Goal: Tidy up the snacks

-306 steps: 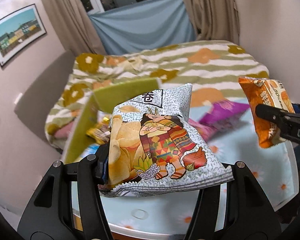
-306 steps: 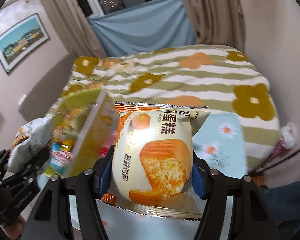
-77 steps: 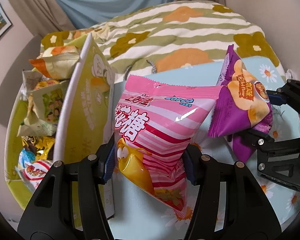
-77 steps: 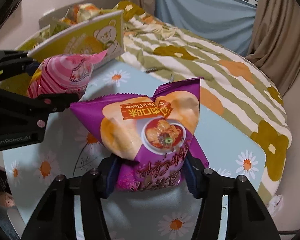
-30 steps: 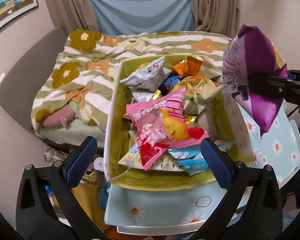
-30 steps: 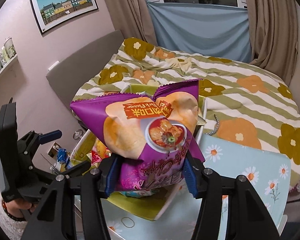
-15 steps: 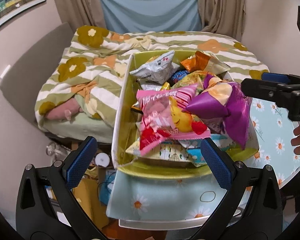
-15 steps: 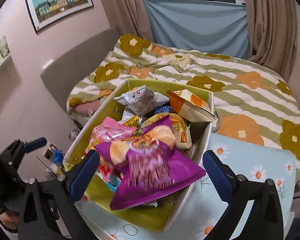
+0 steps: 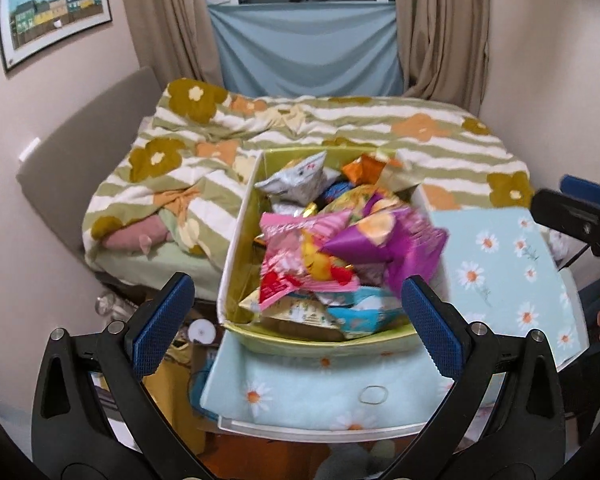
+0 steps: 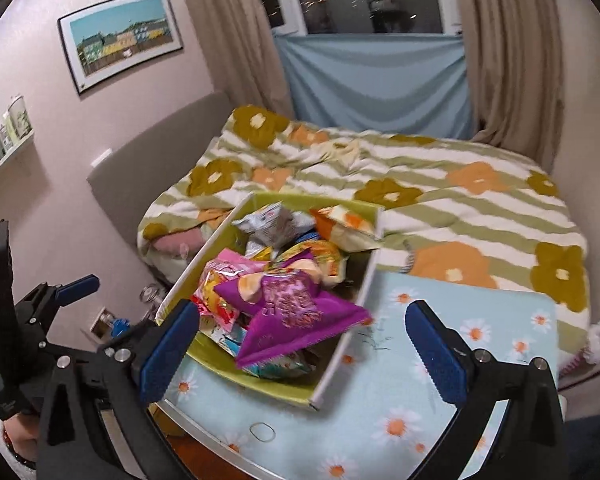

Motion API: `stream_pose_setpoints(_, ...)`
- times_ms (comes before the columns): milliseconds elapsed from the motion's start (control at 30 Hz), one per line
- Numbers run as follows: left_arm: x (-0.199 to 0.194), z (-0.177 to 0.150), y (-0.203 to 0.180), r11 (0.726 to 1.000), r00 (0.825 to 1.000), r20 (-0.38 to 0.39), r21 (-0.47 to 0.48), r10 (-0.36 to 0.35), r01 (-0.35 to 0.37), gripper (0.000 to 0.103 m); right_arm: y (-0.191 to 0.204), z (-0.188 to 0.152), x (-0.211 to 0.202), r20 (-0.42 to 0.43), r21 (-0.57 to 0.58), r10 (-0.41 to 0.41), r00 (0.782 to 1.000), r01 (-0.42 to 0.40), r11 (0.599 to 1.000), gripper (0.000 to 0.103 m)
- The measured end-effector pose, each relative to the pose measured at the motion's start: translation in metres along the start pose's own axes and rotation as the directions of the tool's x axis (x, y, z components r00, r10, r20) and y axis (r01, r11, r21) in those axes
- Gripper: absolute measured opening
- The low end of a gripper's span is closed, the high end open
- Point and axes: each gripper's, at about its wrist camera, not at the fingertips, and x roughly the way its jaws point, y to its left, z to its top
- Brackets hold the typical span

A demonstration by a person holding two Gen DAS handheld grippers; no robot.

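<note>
Both grippers, left (image 9: 296, 316) and right (image 10: 302, 354), jaws wide apart, empty. Purple bag (image 10: 296, 316) tops green box (image 10: 340, 364), frame centre, seemingly nearer right gripper; long axis runs lower-left to upper-right.

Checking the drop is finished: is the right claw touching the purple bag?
Apart. The right wrist view shows the right claw wide open, and the purple bag lies in the box beyond its pads with a clear gap.

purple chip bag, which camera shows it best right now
The right wrist view: the purple chip bag lies on top of the heap in the green box, nearly whole, front face and crimped edge visible. In the left wrist view it is motion-blurred and farther off, showing mostly one crumpled end.
</note>
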Motion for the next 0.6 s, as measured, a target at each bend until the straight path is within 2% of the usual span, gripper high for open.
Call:
stream_pose_setpoints(200, -0.035, 0.004, -0.023, 1.000, 0.996, 0.088, 0.012, 0.001, -0.002, 0.103, -0.013, -0.011, -0.051, 0.045, 0.034, -0.158, 0.986, 0.156, 0.987, 0.103)
stream_pose_setpoints(367, -0.050, 0.001, -0.042, 0.999, 0.992, 0.126, 0.030, -0.023, 0.020, 0.103, -0.028, -0.028, -0.081, 0.063, 0.094, -0.284, 0.957, 0.278, 0.956, 0.103)
stream_pose_setpoints(533, -0.056, -0.005, -0.053, 0.998, 0.989, 0.139, 0.035, -0.055, 0.051, 0.103, -0.039, -0.042, -0.091, 0.077, 0.130, -0.362, 0.929, 0.351, 0.927, 0.103)
stream_pose_setpoints(600, -0.057, -0.006, -0.057, 0.997, 0.988, 0.142, 0.038, -0.069, 0.064, 0.103, -0.042, -0.047, -0.092, 0.072, 0.135, -0.376, 0.924, 0.364, 0.922, 0.103)
